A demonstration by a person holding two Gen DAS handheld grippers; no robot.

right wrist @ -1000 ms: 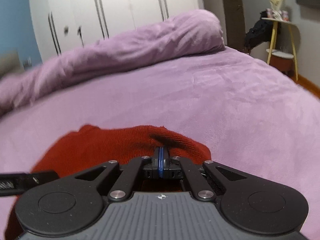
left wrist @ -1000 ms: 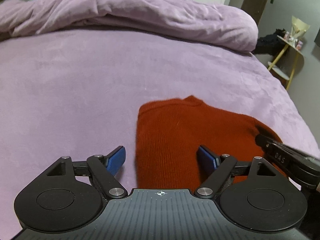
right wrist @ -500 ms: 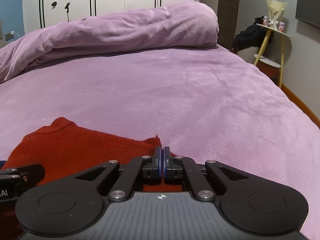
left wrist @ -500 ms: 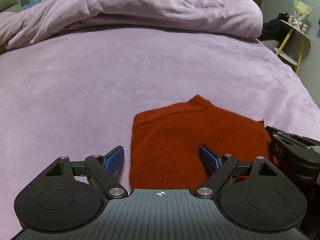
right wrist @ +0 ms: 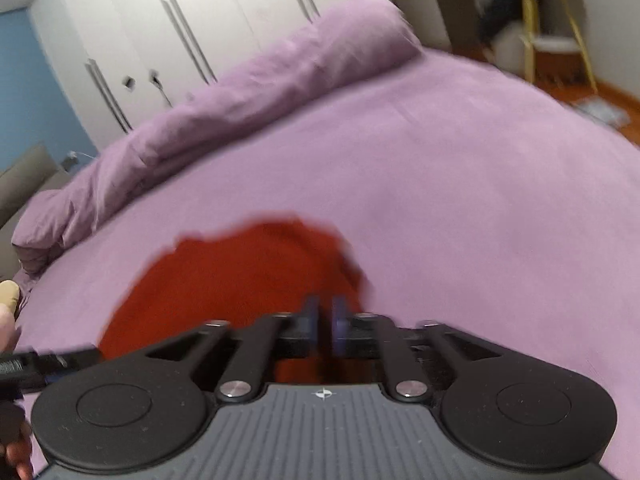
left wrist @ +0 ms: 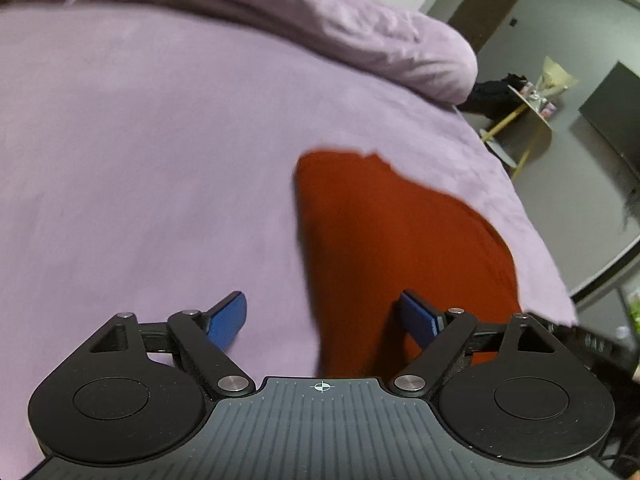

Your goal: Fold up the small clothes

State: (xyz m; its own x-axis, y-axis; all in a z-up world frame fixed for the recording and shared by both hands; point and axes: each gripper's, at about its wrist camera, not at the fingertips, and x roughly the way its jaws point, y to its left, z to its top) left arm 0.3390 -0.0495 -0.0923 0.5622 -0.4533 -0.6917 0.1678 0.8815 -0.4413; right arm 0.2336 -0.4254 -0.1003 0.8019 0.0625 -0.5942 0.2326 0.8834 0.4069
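Note:
A small rust-red knit garment (left wrist: 392,240) lies folded on the purple bed (left wrist: 140,140). My left gripper (left wrist: 324,318) is open above its near left edge, one blue pad over the bedsheet and the other over the red cloth. In the right wrist view the garment (right wrist: 240,276) lies ahead and to the left. My right gripper (right wrist: 325,324) hovers at its near right edge with its pads a narrow gap apart and nothing between them. This view is blurred.
A rolled purple duvet (left wrist: 320,28) lies along the far side of the bed. White wardrobes (right wrist: 192,28) stand behind it. A yellow-legged side table (left wrist: 528,108) stands off the bed's right edge, and the bed drops to the floor there.
My right gripper has let go of the red cloth and its pads have parted slightly. Both grippers have tilted and shifted; the garment now lies flat.

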